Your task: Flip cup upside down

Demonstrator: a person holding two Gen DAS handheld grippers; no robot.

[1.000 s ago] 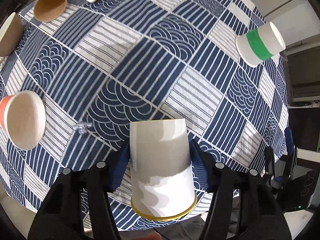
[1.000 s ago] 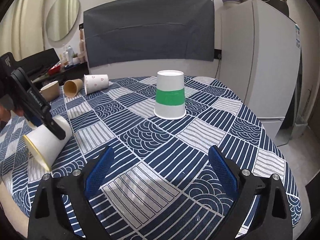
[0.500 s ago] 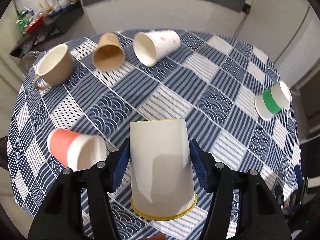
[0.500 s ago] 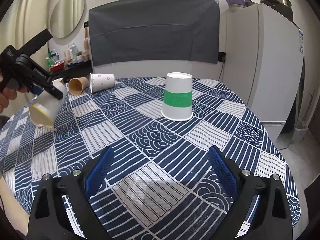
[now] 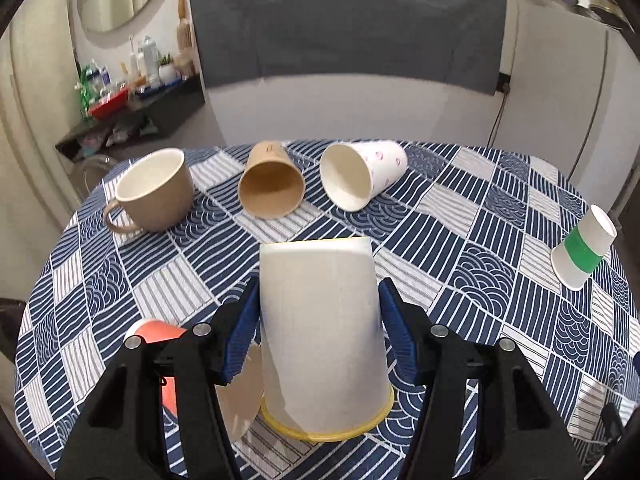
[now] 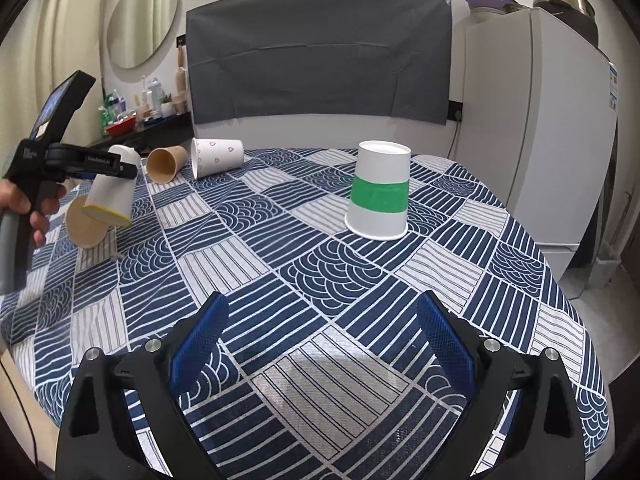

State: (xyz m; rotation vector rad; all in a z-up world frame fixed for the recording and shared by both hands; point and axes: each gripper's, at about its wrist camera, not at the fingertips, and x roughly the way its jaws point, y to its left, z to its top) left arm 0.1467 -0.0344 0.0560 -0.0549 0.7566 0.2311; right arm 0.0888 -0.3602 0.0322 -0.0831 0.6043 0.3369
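My left gripper (image 5: pixel 318 304) is shut on a white paper cup with a yellow rim (image 5: pixel 320 340). The cup is held bottom-up, its rim down and slightly tilted, just above the tablecloth. The right wrist view shows the same cup (image 6: pixel 112 196) in the left gripper (image 6: pixel 120 168) at the table's left side, above a cup lying on its side. My right gripper (image 6: pixel 320 340) is open and empty over the near part of the table.
A green-banded cup (image 6: pixel 378 190) stands upside down mid-table. A brown paper cup (image 5: pixel 272 188) and a white heart-print cup (image 5: pixel 360 176) lie on their sides at the back beside a tan mug (image 5: pixel 154 192). An orange cup (image 5: pixel 158 334) lies by my left fingers. A fridge (image 6: pixel 540 120) stands on the right.
My left gripper has rotated from pointing down at the table to level, turning the yellow-rimmed cup rim-down and lowering it toward the cloth. The right gripper has stayed put.
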